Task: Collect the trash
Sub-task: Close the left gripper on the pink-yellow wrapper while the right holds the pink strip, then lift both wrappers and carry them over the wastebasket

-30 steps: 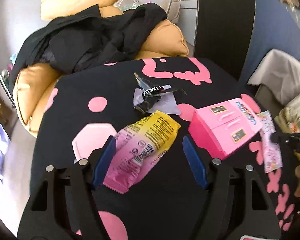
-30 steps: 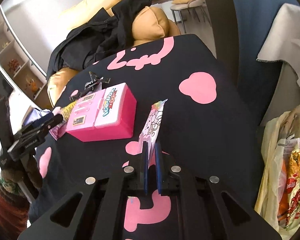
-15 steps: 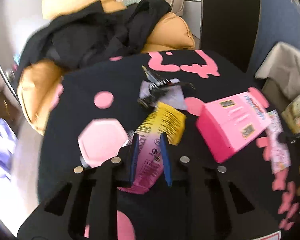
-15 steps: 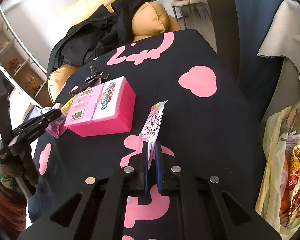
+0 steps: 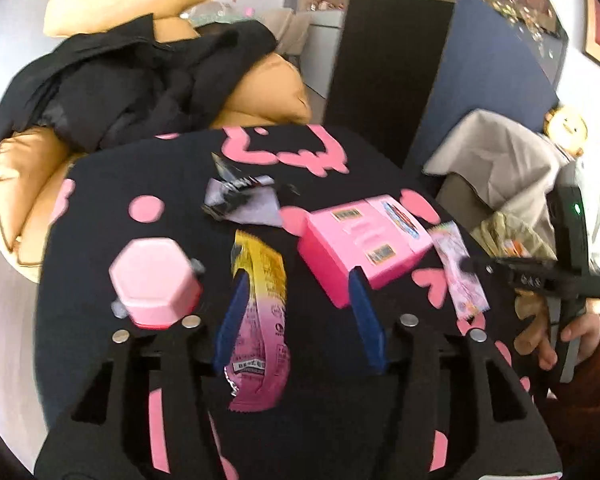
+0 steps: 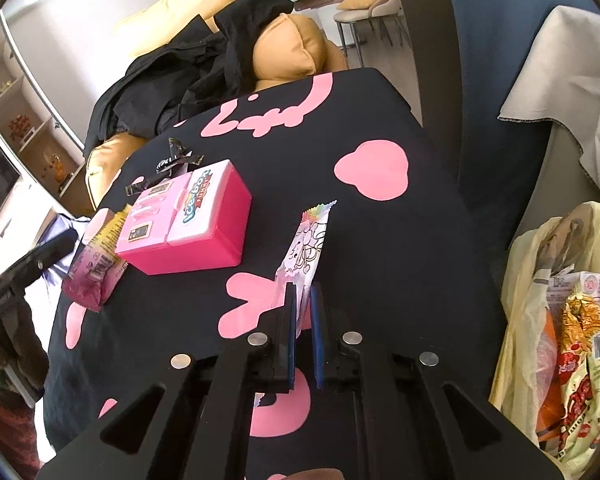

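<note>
Left gripper (image 5: pixel 296 316) – I'm angling it down, jaws just reopening around the yellow-pink wrapper (image 5: pixel 260 312) | right gripper (image 6: pixel 303 320) – pinching the pastel wrapper (image 6: pixel 306 248).

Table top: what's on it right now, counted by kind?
Wrappers: 3, yellow-pink wrapper, black wrapper, cartoon wrapper
Pink boxes: 1, pink box
Pink hexagonal containers: 1, hexagonal container
Total: 5
</note>
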Motion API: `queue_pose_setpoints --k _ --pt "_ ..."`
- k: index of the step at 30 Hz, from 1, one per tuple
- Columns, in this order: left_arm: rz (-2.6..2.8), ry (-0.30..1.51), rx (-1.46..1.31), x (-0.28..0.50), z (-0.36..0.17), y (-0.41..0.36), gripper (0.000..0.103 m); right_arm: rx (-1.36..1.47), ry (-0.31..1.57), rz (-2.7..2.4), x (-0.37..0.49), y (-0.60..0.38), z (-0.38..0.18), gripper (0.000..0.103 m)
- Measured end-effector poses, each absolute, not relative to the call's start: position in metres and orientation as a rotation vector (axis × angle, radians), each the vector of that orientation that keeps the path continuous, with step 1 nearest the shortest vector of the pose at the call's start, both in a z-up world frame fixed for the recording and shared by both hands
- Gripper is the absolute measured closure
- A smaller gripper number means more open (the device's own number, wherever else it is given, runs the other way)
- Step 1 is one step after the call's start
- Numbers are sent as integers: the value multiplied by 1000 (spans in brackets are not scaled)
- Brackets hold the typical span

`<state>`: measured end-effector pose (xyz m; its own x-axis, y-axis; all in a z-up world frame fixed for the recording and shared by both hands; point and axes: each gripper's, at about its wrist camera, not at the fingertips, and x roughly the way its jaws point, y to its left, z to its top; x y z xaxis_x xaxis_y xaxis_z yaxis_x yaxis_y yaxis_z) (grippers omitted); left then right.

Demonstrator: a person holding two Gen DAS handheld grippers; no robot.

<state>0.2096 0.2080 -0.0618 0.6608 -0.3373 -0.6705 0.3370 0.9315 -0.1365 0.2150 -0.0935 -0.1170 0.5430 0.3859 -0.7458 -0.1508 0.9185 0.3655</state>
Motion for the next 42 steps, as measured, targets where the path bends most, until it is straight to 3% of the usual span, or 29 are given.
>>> queue_pose_setpoints --k 4,9,12,13,14,16,18,25,32,39,41,42 --pt "-306 761 16 214 -58 219 48 270 920 360 210 -97 -116 94" --pt "-198 887 87 225 -90 209 47 271 947 341 212 -98 -121 92" --pt "-151 911 84 230 -104 205 47 232 978 346 211 -95 -125 84" --pt "-136 913 82 231 -107 205 54 199 988 345 209 -93 -125 84" --pt "-129 911 76 231 -108 205 67 178 994 344 208 -91 -126 84" --pt "-128 904 54 230 -107 206 71 156 1000 347 204 -90 -126 84" --pt "-142 876 29 224 -99 207 84 167 985 355 199 -92 -123 84" --pt "-169 789 -102 195 -75 203 84 191 945 315 196 -93 -110 84" --pt "-216 809 -157 187 -86 200 84 206 1010 269 217 -87 -126 84" --pt "-201 822 -198 183 -94 208 84 6 977 322 225 -55 -124 84" --pt "-197 818 -202 180 -92 209 84 -68 955 323 220 -47 -123 85" --pt "-194 815 -203 179 -90 210 84 -69 941 335 217 -46 -120 91"
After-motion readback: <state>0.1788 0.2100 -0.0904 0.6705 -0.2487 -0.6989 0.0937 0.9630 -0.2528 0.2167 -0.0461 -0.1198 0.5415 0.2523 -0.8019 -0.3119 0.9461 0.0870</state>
